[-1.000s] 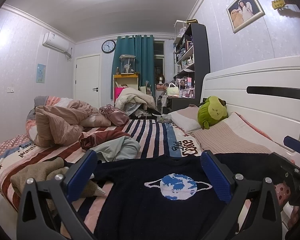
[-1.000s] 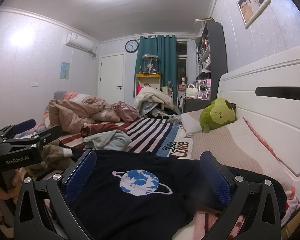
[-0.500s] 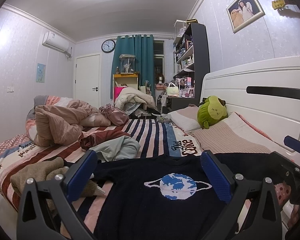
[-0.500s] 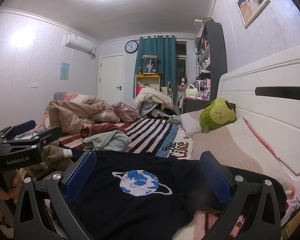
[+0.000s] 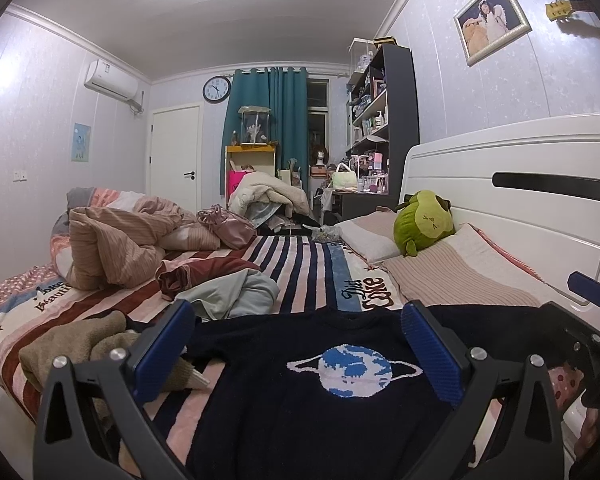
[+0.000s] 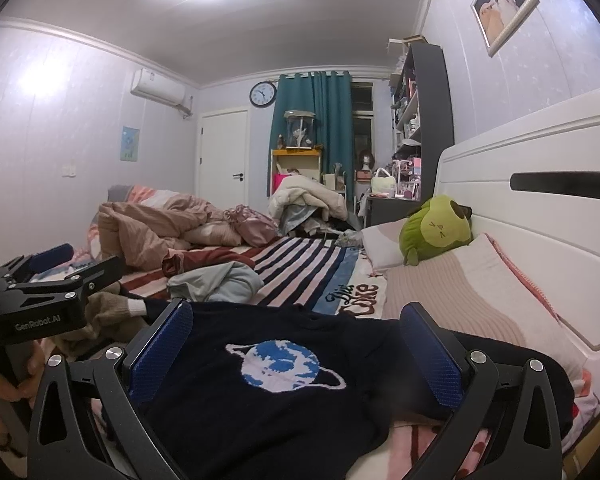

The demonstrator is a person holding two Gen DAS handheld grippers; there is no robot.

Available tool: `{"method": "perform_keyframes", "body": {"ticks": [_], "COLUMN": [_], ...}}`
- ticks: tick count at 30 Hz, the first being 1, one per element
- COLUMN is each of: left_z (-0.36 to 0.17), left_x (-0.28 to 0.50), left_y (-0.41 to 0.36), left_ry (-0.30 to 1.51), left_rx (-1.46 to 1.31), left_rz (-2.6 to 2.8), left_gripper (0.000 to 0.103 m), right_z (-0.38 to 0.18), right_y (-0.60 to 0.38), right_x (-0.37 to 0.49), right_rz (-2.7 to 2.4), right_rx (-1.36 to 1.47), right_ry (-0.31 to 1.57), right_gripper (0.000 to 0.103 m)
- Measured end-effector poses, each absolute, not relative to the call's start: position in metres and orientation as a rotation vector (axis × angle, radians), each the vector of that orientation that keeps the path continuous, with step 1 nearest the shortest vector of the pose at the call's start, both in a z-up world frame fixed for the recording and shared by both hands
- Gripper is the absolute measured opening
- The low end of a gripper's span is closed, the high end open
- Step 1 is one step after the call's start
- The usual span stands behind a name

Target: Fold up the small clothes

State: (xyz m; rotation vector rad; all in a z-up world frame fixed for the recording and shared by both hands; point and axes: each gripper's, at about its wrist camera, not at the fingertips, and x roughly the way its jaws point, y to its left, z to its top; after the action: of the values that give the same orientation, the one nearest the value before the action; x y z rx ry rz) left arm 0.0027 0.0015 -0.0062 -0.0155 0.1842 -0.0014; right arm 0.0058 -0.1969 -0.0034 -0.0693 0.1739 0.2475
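Observation:
A dark navy sweater (image 5: pixel 300 412) with a blue planet motif lies spread flat on the striped bed, also in the right wrist view (image 6: pixel 260 400). My left gripper (image 5: pixel 296 356) is open and empty, hovering just above the sweater's near left part. My right gripper (image 6: pixel 296 356) is open and empty above the sweater's near right part. The left gripper's body shows at the left edge of the right wrist view (image 6: pixel 40 300); the right one shows at the right edge of the left wrist view (image 5: pixel 596 344).
A tan knit garment (image 5: pixel 80 340), a grey-blue garment (image 5: pixel 236 288) and a dark red one (image 5: pixel 204 272) lie left of the sweater. A crumpled pink duvet (image 5: pixel 116 240), a green plush toy (image 5: pixel 420 224), pillows (image 5: pixel 460 272) and a white headboard (image 5: pixel 520 192) surround it.

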Motion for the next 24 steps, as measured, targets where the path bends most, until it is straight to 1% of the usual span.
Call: {"method": "perform_keyframes", "body": {"ticks": [12, 20, 24], "left_z": [-0.011, -0.021, -0.03], "left_x": [0.005, 0.025, 0.046], "left_y": [0.01, 0.048, 0.085], "left_ry": [0.198, 0.271, 0.303], "left_rx": [-0.013, -0.036, -0.07], "left_rz": [0.034, 0.08, 0.086], "left_gripper": [0.102, 0.102, 0.102], "right_z": [-0.006, -0.015, -0.024], "right_y": [-0.189, -0.156, -0.139], "right_x": [0.01, 0.047, 0.077], "right_rz": [0.278, 0.332, 0.342], "right_rx": [-0.044, -0.023, -0.059], "right_ry": [0.187, 0.233, 0.259], "right_gripper": [0.103, 0.103, 0.103]}}
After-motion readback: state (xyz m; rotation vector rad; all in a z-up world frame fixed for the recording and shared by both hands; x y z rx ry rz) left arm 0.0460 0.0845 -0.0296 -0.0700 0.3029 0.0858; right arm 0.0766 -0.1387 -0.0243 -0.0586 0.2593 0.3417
